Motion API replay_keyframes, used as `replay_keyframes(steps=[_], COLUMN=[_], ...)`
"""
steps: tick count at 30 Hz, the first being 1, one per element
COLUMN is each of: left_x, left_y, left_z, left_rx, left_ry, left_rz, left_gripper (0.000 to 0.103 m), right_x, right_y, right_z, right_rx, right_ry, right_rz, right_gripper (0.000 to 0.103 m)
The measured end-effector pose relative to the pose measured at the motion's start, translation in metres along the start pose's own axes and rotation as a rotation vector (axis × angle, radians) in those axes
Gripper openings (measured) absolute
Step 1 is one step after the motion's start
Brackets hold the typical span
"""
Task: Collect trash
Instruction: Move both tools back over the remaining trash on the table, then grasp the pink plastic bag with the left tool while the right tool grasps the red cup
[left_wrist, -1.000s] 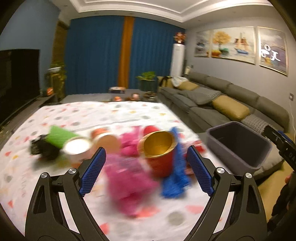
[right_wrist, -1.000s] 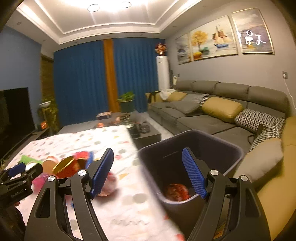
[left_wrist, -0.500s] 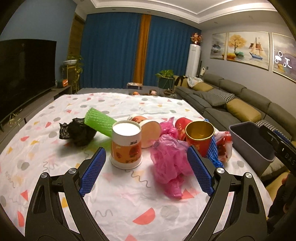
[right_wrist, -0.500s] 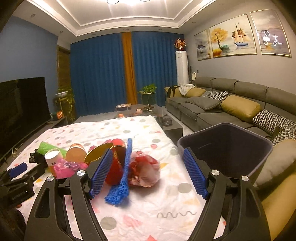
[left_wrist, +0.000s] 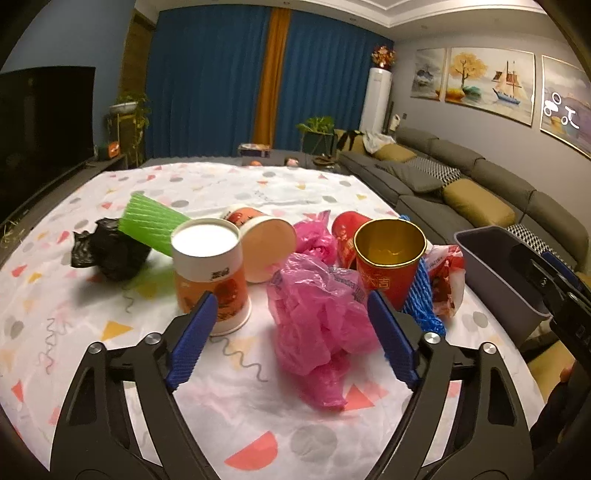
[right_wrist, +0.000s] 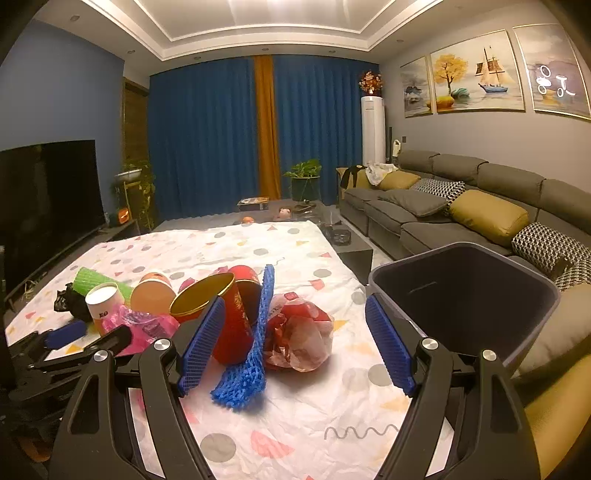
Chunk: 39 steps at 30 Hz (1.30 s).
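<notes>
Trash lies piled on a table with a patterned white cloth (left_wrist: 229, 184). My left gripper (left_wrist: 291, 339) is open and empty, with a crumpled pink plastic bag (left_wrist: 317, 317) between its fingers. An orange paper cup with a white lid (left_wrist: 210, 273) stands by the left finger, a red cup with a gold inside (left_wrist: 388, 258) by the right. My right gripper (right_wrist: 295, 343) is open and empty, just short of a red and white crumpled wrapper (right_wrist: 303, 336) and a blue foam net (right_wrist: 255, 347). A dark grey bin (right_wrist: 461, 302) stands at the table's right edge.
A tipped paper cup (left_wrist: 266, 240), a green foam net (left_wrist: 155, 225), a black bag (left_wrist: 107, 251) and a second red cup (left_wrist: 347, 236) lie further back. A grey sofa (right_wrist: 461, 206) runs along the right wall. A television (right_wrist: 48, 199) stands on the left.
Both grippers have swung left from the bin side toward the trash pile and moved closer to it. Both stay open and empty.
</notes>
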<state>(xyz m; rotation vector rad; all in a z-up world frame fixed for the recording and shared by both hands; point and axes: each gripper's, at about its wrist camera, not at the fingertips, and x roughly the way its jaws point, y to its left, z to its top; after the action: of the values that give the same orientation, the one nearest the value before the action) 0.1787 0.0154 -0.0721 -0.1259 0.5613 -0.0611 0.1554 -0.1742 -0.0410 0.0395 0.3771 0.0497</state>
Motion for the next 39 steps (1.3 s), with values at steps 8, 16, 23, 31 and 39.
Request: replay_keyframes(steps=[8,16,23,31,39], left_x=[0.02,0.027,0.0,-0.039,-0.054], left_y=[-0.001,-0.005,0.003,0.015,0.03], left_z=[0.003,0.0,-0.003,0.004,0.008], left_rx=[-0.014,-0.011,-0.055,-0.061,-0.086], left_ry=[0.051,0.075,0.022,-0.064,-0.093], left_rz=[-0.053,-0.109,-0.1,-0.059,-0.038], left_gripper=[0.048,0.012,0.008,0.008,0.008], right_x=[0.009,0.019,0.031,0.069,0.095], right_y=[-0.001,0.006,0.023,0.036,0.042], right_z=[-0.001,0.0,0.004,0.022,0.013], right_rx=[-0.005,-0.021,-0.05,-0.003,0.006], right_ry=[0.018,0.037,0.057,0.126,0.22], right_rz=[0.02,0.043,0.069,0.111,0.125], right_gripper=[0.074,0.064,0.053,0.042,0.026])
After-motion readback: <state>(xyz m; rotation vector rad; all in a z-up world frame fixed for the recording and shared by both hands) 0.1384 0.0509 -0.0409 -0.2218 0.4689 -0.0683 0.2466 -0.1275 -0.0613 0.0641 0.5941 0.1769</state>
